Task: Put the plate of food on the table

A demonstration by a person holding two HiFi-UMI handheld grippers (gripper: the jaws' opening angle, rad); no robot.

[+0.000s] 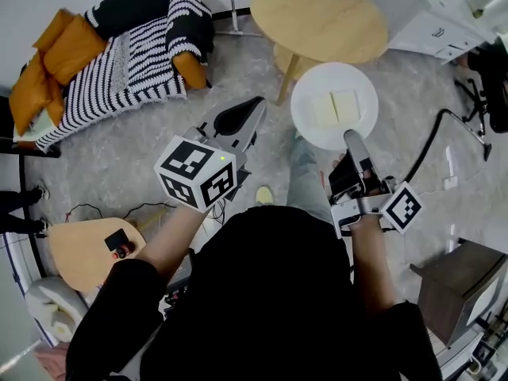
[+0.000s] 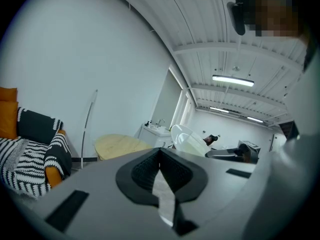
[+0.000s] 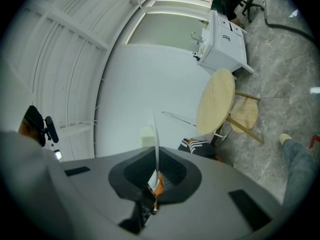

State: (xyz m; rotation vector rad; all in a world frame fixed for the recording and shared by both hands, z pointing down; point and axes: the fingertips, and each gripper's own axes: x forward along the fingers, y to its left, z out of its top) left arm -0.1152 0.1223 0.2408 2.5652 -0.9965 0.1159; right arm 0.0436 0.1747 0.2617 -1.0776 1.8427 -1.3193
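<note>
The plate is a smooth white disc, and the food on it is two pale, flat, square slices lying side by side. It hangs in the air above the grey mottled floor, near the edge of the round surface but not on it. That surface has a light wooden top with a faint grain and slanted wooden legs, and a small round stool of the same wood stands below it. The right hand-held gripper has its jaws nearly together, pinching the near rim of the plate. In the right gripper view the plate shows edge-on as a thin white blade rising from between the ribbed black pads. The left hand-held gripper is beside it at a similar height, clear of the plate; its black pads meet at the tips with nothing between them. A sofa at the far left carries a knitted black-and-white striped blanket and soft orange cushions.
</note>
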